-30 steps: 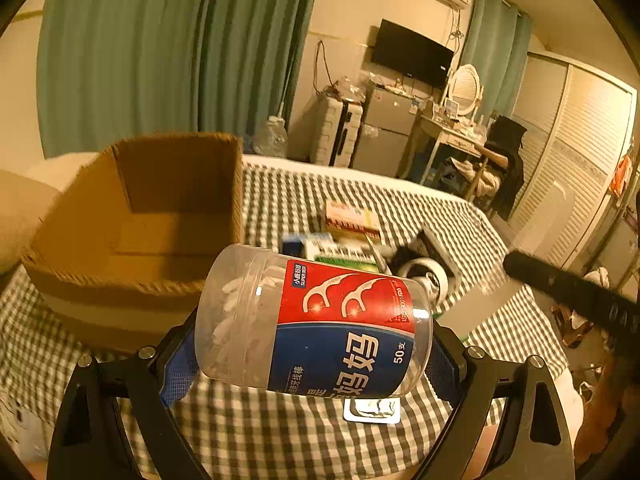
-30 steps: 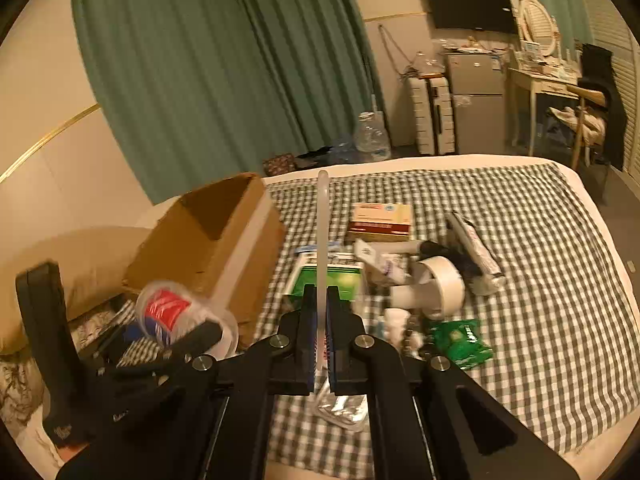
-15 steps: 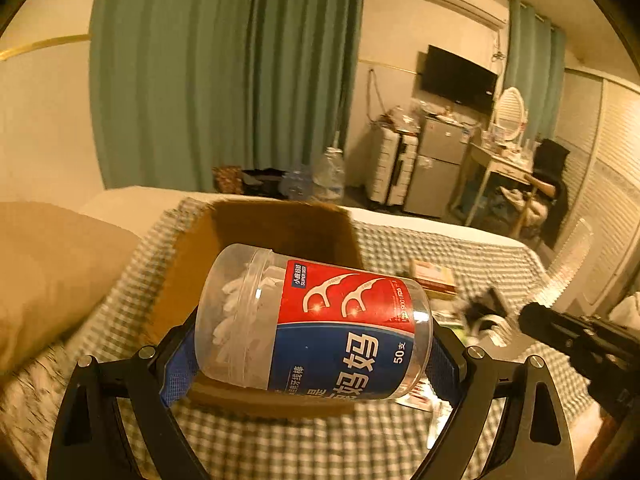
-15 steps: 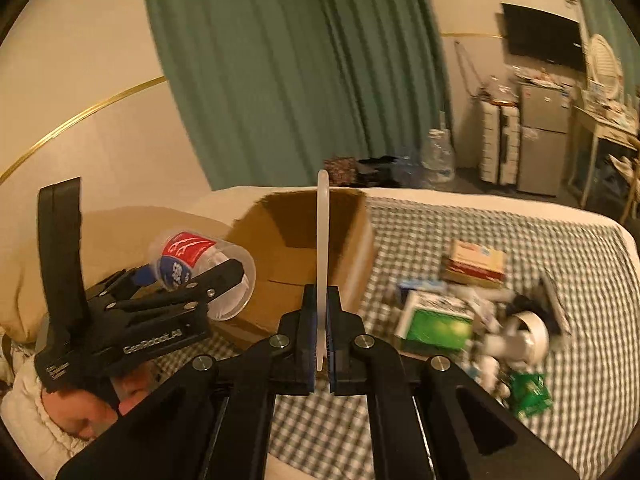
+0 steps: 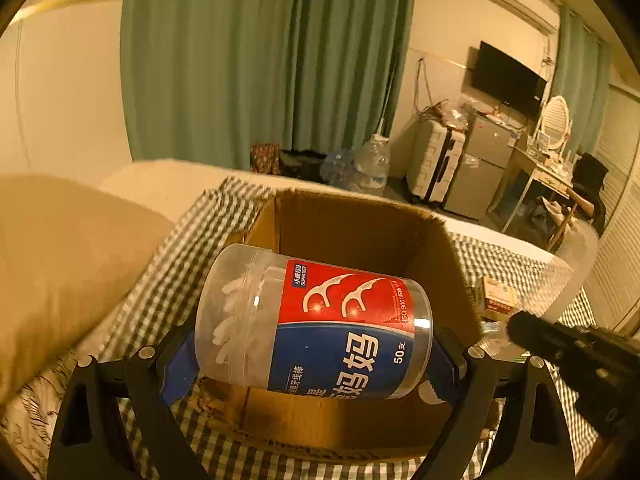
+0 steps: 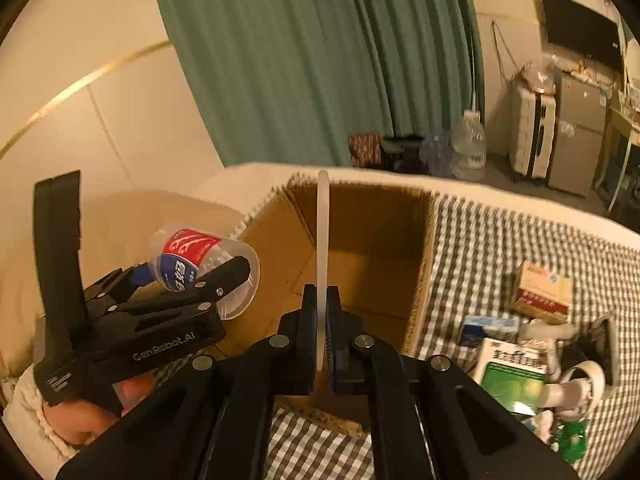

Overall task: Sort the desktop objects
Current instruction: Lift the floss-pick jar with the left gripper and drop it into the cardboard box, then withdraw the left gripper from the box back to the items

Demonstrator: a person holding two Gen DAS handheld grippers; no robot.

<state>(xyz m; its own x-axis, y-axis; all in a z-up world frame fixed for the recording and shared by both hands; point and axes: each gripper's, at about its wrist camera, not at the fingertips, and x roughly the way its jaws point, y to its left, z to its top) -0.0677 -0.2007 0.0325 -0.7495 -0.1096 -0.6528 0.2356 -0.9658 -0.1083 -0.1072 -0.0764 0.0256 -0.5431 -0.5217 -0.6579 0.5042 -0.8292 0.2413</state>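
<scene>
My left gripper is shut on a clear floss-pick jar with a red and blue label, held on its side just above the near wall of an open cardboard box. The jar and the left gripper also show in the right wrist view, left of the box. My right gripper is shut on a thin white flat piece, held edge-on and upright over the box's near wall. The right gripper shows at the right of the left wrist view.
The box stands on a checked cloth. Right of it lie an orange carton, a green-and-white box, a tape roll and small items. A tan pillow lies left of the box.
Both grippers have moved left and nearer, from over the pile of objects to above the box. The jar and the white piece stay gripped.
</scene>
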